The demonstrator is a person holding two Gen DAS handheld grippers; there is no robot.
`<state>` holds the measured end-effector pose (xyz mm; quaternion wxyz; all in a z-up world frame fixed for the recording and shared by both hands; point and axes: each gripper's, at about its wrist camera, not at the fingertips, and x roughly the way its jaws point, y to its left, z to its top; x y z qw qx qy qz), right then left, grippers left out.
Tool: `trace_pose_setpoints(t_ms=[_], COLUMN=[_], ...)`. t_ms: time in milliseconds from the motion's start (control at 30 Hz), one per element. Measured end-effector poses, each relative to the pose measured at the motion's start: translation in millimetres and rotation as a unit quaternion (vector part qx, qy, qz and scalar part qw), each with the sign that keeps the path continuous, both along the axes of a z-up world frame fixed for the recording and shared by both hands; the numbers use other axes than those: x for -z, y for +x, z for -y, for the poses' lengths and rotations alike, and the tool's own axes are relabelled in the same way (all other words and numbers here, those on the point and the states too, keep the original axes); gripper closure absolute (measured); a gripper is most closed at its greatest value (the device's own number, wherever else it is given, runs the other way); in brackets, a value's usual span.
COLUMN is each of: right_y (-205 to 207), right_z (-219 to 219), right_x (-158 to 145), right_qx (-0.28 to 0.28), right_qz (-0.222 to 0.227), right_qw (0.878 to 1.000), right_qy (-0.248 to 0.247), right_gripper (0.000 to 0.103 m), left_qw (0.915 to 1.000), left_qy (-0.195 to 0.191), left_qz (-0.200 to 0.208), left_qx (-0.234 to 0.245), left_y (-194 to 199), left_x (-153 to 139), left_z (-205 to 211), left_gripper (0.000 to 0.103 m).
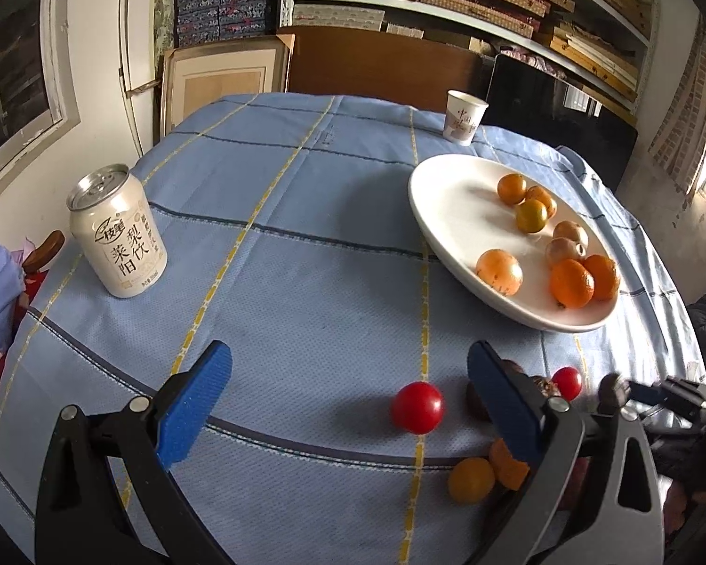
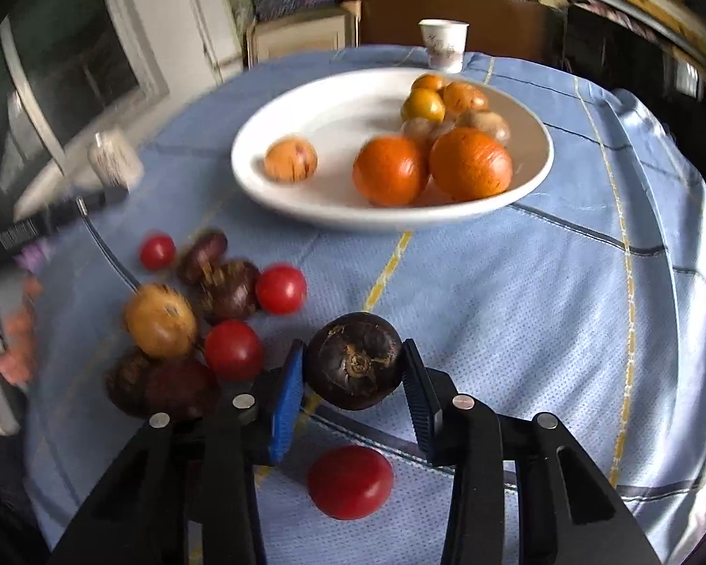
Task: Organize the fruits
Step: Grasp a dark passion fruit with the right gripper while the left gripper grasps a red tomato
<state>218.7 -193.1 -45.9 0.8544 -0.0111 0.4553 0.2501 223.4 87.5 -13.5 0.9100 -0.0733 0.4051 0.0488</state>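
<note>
A white plate (image 1: 428, 216) (image 2: 268, 193) holds several oranges (image 2: 390, 170) and small yellowish fruits. In the right wrist view my right gripper (image 2: 353, 346) is shut on a dark brown round fruit (image 2: 353, 360), both pads pressing its sides just above the blue cloth. Left of it lie loose red tomatoes (image 2: 281, 288), dark fruits (image 2: 228, 289) and a yellow-brown fruit (image 2: 160, 320); another tomato (image 2: 350, 481) lies under the jaws. My left gripper (image 1: 350, 358) stands open over bare cloth, with a red tomato (image 1: 417, 407) just inside its right finger.
A white drink can (image 1: 117, 230) stands at the left of the table. A paper cup (image 1: 463, 117) (image 2: 442, 44) sits beyond the plate near the far edge. Shelves of boxes and a wooden chair back stand behind the table.
</note>
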Motion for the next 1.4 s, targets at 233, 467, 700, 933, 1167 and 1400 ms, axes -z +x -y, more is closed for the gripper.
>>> trace_pose_setpoints(t_ms=[233,467,700,933,1167,1400], right_y=[6,7,7,7,5,6], right_z=[9,12,11,10,10,11], right_x=[1,1,1,2,-1,-2], right_qx=[0.031,0.037,0.033,0.032,0.031,0.031], right_qz=[-0.008,-0.007,-0.007,-0.006,-0.002,-0.001], right_qw=[0.999,0.999,0.999,0.999,1.000,1.000], right_qy=[0.000,0.004,-0.001,-0.001,-0.001,0.001], right_gripper=[0.062,0.062,0.062,0.062,0.062,0.062], left_qw=[0.9995,0.9969,0.9934,0.9916,0.9904,0.9902], left_qy=[-0.007,0.013,0.028,0.038,0.048,0.030], left_qz=[-0.011,-0.028,-0.048,-0.061,-0.060,-0.067], left_qx=[0.028,0.072,0.100,0.108,0.115,0.119], left_y=[-3,1,5,10,12,15], left_x=[8,17,27,38,42,45], left_z=[1,22,36,42,48,46], left_gripper=[0.009,0.038,0.050,0.057,0.065,0.074])
